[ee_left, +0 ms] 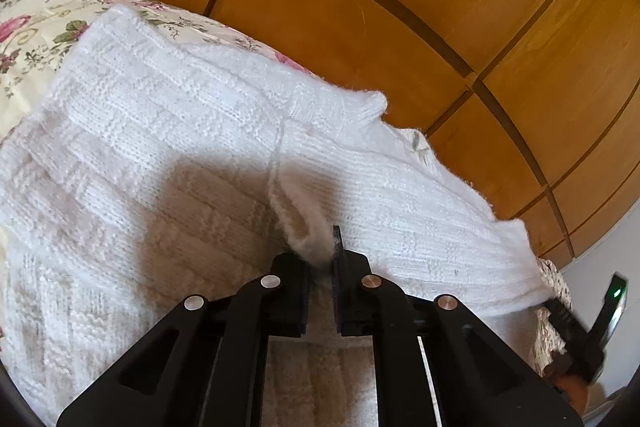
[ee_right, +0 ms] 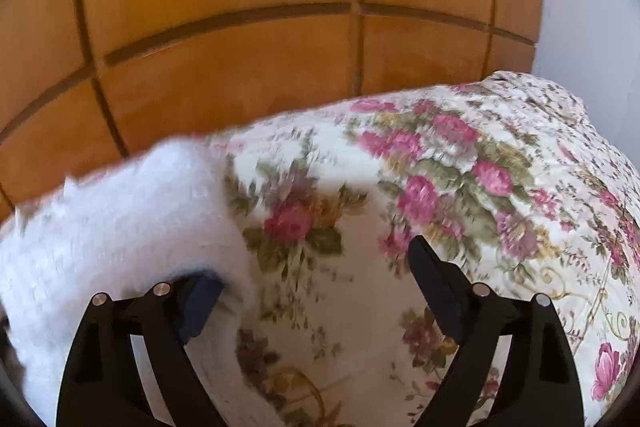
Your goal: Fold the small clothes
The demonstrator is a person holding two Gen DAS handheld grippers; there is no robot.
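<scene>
One gripper (ee_left: 320, 259) pinching sweater (ee_left: 160, 131).

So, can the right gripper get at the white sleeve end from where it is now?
Probably yes. The right gripper is open, and the sleeve already lies against its left finger, with only flowered bedcover between the fingers. Nothing blocks it.

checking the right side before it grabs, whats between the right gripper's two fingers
Only the bare floral bedspread, seen in the right wrist view. The open right gripper holds nothing; the white knit sweater edge lies at its left finger.
</scene>
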